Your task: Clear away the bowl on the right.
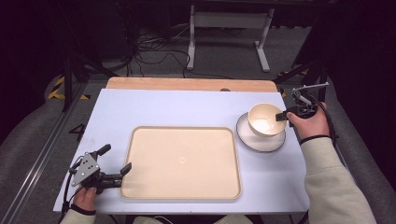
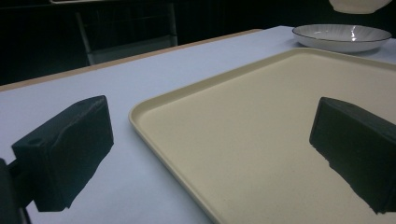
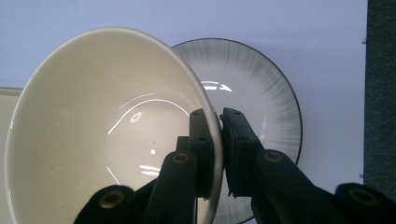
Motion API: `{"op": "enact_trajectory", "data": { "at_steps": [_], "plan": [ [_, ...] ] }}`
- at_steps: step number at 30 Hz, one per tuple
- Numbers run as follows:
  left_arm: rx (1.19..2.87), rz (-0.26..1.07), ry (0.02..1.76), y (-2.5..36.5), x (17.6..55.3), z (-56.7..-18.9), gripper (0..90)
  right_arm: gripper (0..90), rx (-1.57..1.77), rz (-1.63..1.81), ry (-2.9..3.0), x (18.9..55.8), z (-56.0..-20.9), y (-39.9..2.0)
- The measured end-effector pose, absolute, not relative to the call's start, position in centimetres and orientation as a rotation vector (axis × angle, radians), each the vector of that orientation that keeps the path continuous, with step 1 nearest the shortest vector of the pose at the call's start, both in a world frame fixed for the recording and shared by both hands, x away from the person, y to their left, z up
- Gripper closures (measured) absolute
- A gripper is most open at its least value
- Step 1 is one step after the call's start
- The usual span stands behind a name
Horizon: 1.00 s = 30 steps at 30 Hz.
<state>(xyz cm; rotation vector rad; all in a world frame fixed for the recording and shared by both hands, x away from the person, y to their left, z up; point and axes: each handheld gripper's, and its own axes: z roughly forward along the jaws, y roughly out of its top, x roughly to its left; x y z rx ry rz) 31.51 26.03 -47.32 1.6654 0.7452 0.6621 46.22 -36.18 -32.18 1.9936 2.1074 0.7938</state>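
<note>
Presently right tongs pinch only the bowl rim above the plate; slippage risks breakage; left tongs wide, empty.

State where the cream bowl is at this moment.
In the high view the cream bowl is at the table's right side, held by its rim in the right gripper above the dark-rimmed plate, right of the beige tray.

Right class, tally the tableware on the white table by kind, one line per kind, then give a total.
Bowl: 1
Plate: 1
Tray: 1
Total: 3
</note>
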Motion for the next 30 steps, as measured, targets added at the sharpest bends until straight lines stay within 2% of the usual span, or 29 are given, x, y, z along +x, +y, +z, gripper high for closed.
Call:
{"op": "enact_trajectory", "data": {
  "at_steps": [19,30],
  "plan": [
    [1.669,0.662,0.746,26.0,31.5,-47.3,0.3,83.2,1.952,0.844,2.120,44.3,-29.2,-34.0],
    [1.670,0.662,0.746,26.0,31.5,-47.3,0.3,83.2,1.896,0.872,2.178,43.4,-28.3,-31.3]
  ]
}}
